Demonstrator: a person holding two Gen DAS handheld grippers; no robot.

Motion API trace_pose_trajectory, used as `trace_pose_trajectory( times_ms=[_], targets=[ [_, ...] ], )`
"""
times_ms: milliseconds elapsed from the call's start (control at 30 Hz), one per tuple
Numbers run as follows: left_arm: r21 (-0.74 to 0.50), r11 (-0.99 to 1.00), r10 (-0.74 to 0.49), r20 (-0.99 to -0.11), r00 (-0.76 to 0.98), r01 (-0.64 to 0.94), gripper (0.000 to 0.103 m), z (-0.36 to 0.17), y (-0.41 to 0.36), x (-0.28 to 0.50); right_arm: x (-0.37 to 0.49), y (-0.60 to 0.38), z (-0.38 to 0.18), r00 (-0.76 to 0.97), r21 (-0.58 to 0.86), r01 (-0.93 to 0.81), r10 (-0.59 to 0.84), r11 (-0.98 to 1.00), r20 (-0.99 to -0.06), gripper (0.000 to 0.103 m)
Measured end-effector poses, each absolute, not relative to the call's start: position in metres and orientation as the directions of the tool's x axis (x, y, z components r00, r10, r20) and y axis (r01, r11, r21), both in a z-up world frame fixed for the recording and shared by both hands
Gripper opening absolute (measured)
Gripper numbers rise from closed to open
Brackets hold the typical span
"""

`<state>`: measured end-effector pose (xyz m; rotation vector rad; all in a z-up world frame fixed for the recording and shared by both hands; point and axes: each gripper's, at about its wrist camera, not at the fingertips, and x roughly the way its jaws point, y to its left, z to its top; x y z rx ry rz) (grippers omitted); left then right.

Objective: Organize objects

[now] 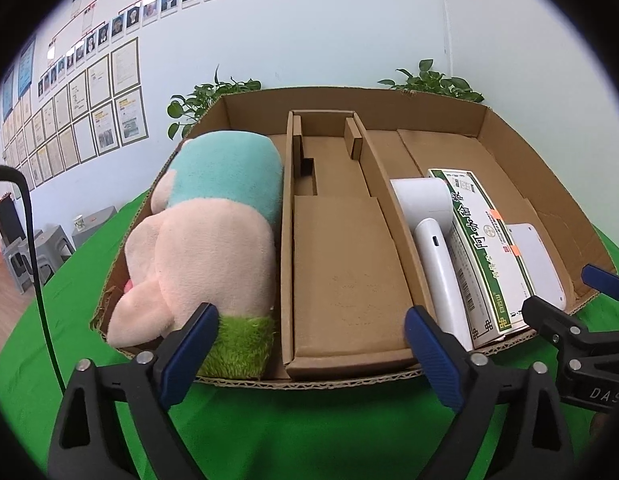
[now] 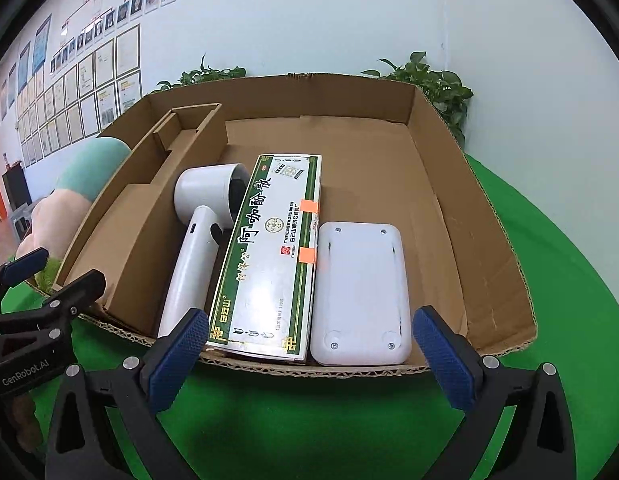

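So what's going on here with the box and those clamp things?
A person is tidying items into a cardboard box on a green table, holding a grasping tool in each hand. Right now both tools, the left tool and the right tool, are open, hold nothing and hover at the box's near edge. A plush toy fills the left compartment. In the right one, side by side, lie a white hair dryer, a green-and-white carton and a flat white device.

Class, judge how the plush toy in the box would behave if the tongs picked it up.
The plush toy looks soft, so it would probably squash and sag. It likely weighs little for its bulk. Its fuzzy surface should resist slipping, and it fits snugly in its compartment, so it might drag.
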<state>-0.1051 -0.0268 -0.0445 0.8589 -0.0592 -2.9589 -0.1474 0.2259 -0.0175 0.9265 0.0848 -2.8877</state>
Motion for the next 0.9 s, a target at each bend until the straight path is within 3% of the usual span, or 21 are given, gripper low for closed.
trace_pose_trajectory(
  times_ms=[900],
  targets=[
    [0.031,-0.998,-0.058,-0.528,-0.847,0.049,0.101,-0.0425,-0.0304,-0.0990,-0.1476,0.2263,-0.0197,-0.807,-0.014,0.120,-0.089,-0.993,-0.584,0.103]
  ],
)
